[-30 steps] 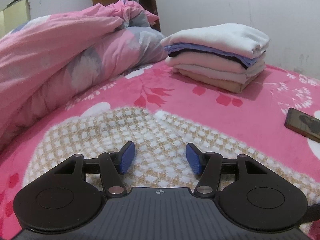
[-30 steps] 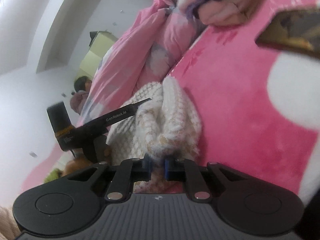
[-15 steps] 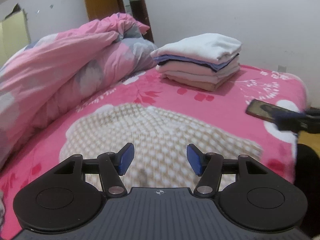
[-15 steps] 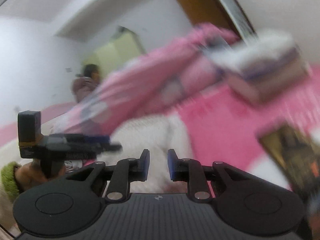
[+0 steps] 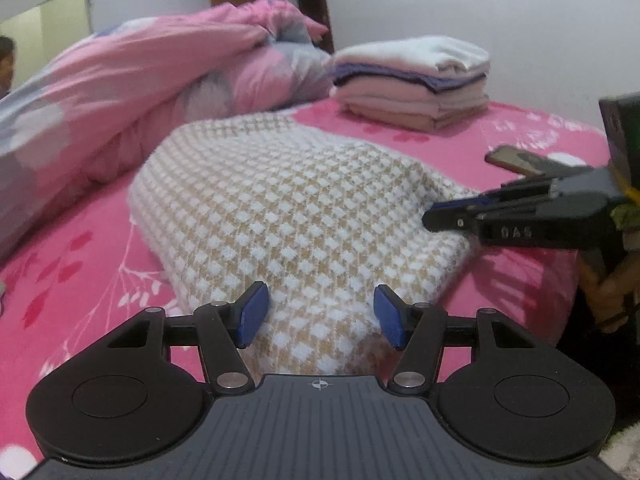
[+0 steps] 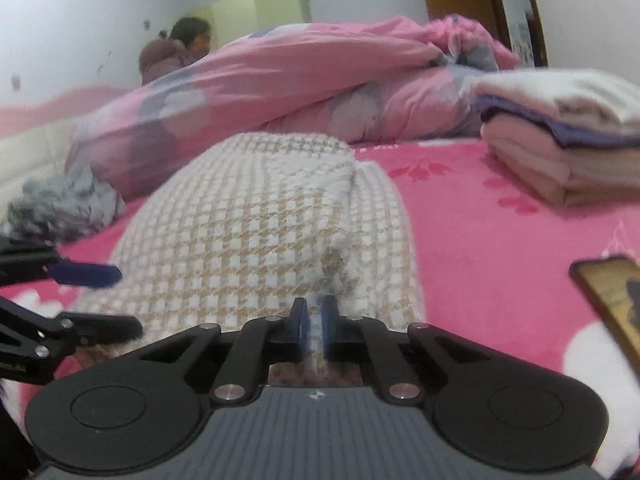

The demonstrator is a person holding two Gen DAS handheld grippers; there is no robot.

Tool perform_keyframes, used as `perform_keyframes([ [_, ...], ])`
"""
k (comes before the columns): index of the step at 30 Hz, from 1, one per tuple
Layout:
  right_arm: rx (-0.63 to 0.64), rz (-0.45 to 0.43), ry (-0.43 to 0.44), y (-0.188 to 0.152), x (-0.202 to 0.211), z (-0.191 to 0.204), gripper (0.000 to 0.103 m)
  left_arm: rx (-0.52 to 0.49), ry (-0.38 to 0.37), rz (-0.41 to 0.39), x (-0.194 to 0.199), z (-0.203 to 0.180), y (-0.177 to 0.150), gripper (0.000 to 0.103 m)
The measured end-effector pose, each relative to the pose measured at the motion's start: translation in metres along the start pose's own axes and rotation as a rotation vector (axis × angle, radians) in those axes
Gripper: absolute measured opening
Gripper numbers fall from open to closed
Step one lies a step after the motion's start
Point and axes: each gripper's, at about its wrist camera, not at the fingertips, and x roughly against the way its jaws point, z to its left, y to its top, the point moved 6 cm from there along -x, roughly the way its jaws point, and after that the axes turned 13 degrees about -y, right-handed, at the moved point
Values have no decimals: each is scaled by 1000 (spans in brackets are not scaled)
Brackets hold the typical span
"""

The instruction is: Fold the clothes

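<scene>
**Caller:** Starting on your left: the left gripper [image 5: 320, 316] stands wide with nothing between its blue pads [image 5: 252, 314]. It hangs over the near end of the cream-and-tan checked knit garment [image 5: 296, 200], which lies folded over in the middle of the pink floral fleece bedspread [image 5: 516, 280].

**Analyst:** So you have a free tool. I'd bring it down on the near left corner of that knit before anything else moves, and take the whole thickness, not just the top layer.

**Caller:** Moving right: the right gripper [image 6: 314, 322] has its jaws just closed in, nearly together, with a tuft of the checked knit garment [image 6: 260, 216] pinched between the pads. In the left view you can see it come in flat at the garment's right edge.

**Analyst:** That pinch looks thin to me, only a fringe of the fluffy knit. Don't pull hard on it, since the pile could slip out. Match it with your left grip at the same edge, then lift both together so the fold stays square.

**Caller:** Farther right, the dark rectangular phone [image 6: 612, 300] lies on the bedspread, near the garment.

**Analyst:** Keep your swing clear of it. Beyond it sits the stack of folded white, purple and beige clothes [image 5: 416, 80], likely where this one ends up.
</scene>
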Motion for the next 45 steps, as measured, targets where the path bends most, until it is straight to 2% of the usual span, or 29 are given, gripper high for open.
perform_keyframes([
  [4,-10,3,-7,1,0,3,6,56,-12,-85,21,-3,3,58],
  [12,48,10,-31,3,0,10,6,58,28,-95,21,-5,-19,59],
  [16,118,99,-44,26,3,17,7,80,22,-118,22,-2,-24,59],
  [18,130,63,-34,54,14,24,9,84,16,-125,24,-1,-27,59],
  [22,214,-65,-45,100,22,48,8,86,6,-141,25,-1,-29,59],
  [23,223,-59,-51,101,14,51,9,86,3,-146,25,0,-30,59],
  [25,243,17,-74,86,-15,51,8,97,-11,-153,26,1,-31,59],
  [28,278,85,-86,46,-49,44,7,113,-31,-162,27,3,-32,59],
  [32,359,164,-122,73,-42,57,8,143,-47,-164,29,9,-33,59],
  [34,373,137,-127,96,-38,61,9,160,-54,-160,30,10,-33,59],
  [37,329,26,-99,140,-35,74,10,191,-60,-154,30,14,-34,59],
  [40,282,-70,-54,169,-45,85,11,197,-55,-140,29,15,-34,59],
  [43,288,32,-35,142,-95,83,14,192,-51,-132,29,14,-32,59],
  [45,284,81,-62,106,-127,67,13,193,-54,-121,31,14,-32,59],
])
